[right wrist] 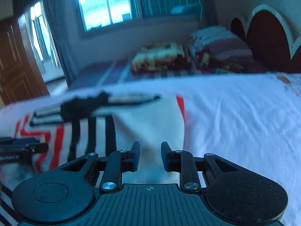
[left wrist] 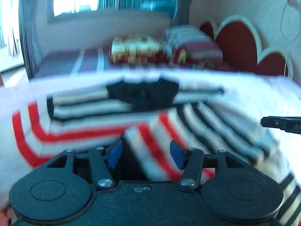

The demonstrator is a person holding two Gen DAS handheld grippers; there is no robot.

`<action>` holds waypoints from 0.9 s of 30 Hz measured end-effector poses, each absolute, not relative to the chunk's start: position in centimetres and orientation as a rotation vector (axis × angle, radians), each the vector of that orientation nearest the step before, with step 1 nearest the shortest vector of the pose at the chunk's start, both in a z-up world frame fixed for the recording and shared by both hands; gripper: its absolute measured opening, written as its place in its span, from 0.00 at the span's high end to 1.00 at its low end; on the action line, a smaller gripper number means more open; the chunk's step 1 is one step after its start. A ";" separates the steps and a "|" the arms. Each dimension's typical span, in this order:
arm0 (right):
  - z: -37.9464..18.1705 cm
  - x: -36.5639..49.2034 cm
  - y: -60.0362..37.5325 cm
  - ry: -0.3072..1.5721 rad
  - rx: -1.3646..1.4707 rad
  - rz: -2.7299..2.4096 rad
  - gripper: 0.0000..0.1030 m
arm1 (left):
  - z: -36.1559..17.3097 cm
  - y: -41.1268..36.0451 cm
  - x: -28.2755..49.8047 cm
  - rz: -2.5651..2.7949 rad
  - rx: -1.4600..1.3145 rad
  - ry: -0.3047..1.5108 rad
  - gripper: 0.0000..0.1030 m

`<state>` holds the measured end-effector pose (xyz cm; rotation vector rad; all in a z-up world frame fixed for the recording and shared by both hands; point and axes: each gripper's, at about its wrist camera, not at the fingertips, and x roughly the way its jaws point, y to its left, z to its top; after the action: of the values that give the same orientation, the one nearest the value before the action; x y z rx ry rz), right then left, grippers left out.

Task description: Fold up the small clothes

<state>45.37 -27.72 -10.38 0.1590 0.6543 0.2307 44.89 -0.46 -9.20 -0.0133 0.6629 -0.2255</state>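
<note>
A small white garment with red and black stripes and a black collar [left wrist: 143, 94] lies on a white sheet [right wrist: 235, 116]. In the left wrist view my left gripper [left wrist: 145, 154] is open just above the red-striped part [left wrist: 150, 143]. In the right wrist view my right gripper [right wrist: 150, 156] is open over the garment's white part [right wrist: 150, 120]. The right gripper's tip shows at the right edge of the left view [left wrist: 278, 124]. The left gripper's tip shows at the left edge of the right view [right wrist: 24, 146]. Both views are blurred.
Behind the sheet a bed holds a folded patterned blanket [right wrist: 161, 58] and striped pillows [right wrist: 220, 45]. A red headboard [right wrist: 267, 37] stands at the right. A window [right wrist: 107, 5] and a wooden door [right wrist: 15, 62] are at the back.
</note>
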 end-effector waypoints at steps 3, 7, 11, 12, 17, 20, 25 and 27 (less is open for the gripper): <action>-10.9 49.4 -27.2 0.665 0.139 0.218 0.76 | -8.8 -3.5 46.2 -0.262 -0.021 0.642 0.46; -12.2 52.7 -25.4 0.681 0.038 0.291 0.76 | -9.7 -7.0 48.0 -0.288 -0.013 0.656 0.46; -13.6 55.1 -29.2 0.694 0.068 0.143 0.76 | -11.3 -5.4 48.4 -0.126 0.075 0.690 0.47; -14.0 55.6 -30.5 0.708 0.106 0.134 0.76 | -11.5 -4.7 48.1 -0.109 0.055 0.682 0.46; -13.1 54.8 -32.2 0.689 0.159 0.191 0.75 | -10.2 -5.5 47.3 -0.080 0.041 0.659 0.49; -11.4 51.8 -32.0 0.631 0.150 0.245 0.75 | -9.1 -6.1 45.4 -0.065 0.016 0.603 0.46; -11.2 47.1 -30.8 0.639 0.106 0.331 0.75 | -10.1 -6.7 42.7 -0.044 -0.019 0.637 0.42; -12.4 46.2 -29.8 0.683 0.047 0.341 0.75 | -11.6 -6.9 42.6 -0.034 0.007 0.678 0.41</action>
<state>46.16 -29.83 -12.40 0.0471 0.6829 0.3405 42.56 -6.92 -11.55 0.0074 0.6778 -0.0337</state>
